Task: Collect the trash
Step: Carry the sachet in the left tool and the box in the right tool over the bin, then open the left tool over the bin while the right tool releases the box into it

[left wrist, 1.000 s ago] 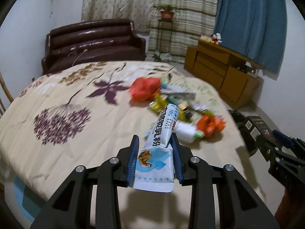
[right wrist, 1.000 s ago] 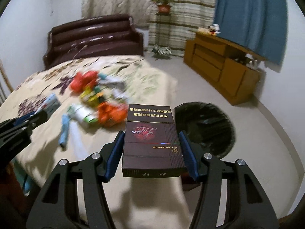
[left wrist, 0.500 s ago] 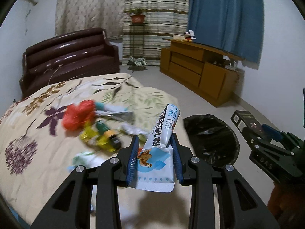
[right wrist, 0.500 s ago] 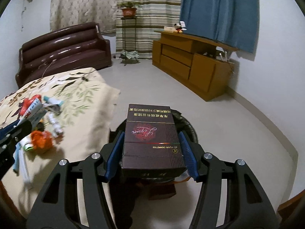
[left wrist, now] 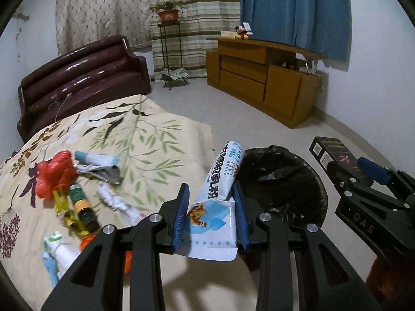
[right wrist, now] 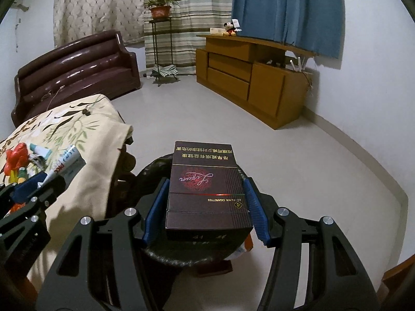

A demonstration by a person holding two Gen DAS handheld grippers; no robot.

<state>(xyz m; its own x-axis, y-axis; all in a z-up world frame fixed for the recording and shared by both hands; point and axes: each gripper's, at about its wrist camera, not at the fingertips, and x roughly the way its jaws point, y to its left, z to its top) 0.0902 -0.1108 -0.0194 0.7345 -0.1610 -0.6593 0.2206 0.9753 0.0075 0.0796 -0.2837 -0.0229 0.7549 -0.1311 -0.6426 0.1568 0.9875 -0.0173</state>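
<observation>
On the left, a bed with a cream floral bedspread (left wrist: 145, 140) holds a scatter of trash: a crumpled red plastic bag (left wrist: 55, 173), a pale blue tube (left wrist: 96, 158), a small brown bottle (left wrist: 81, 204) and white crumpled wrappers (left wrist: 114, 200). A dark brown sofa (left wrist: 83, 77) stands behind the bed.

In the middle, the left gripper (left wrist: 211, 215) is clamped on a white and blue milk powder sachet (left wrist: 220, 197), its blue pads pressing both sides; the sachet's upper end tilts toward a black-lined trash bin (left wrist: 282, 178) on the floor just beside the bed's corner.

To the right, the right gripper (right wrist: 206, 210) grips a dark maroon cigarette box (right wrist: 205, 181) between its blue pads, held flat directly over the bin's (right wrist: 160, 165) opening. The box hides most of the bin from the right wrist view.

Further right, a wooden cabinet (left wrist: 262, 83) stands against the wall below a blue curtain (left wrist: 295, 10).
</observation>
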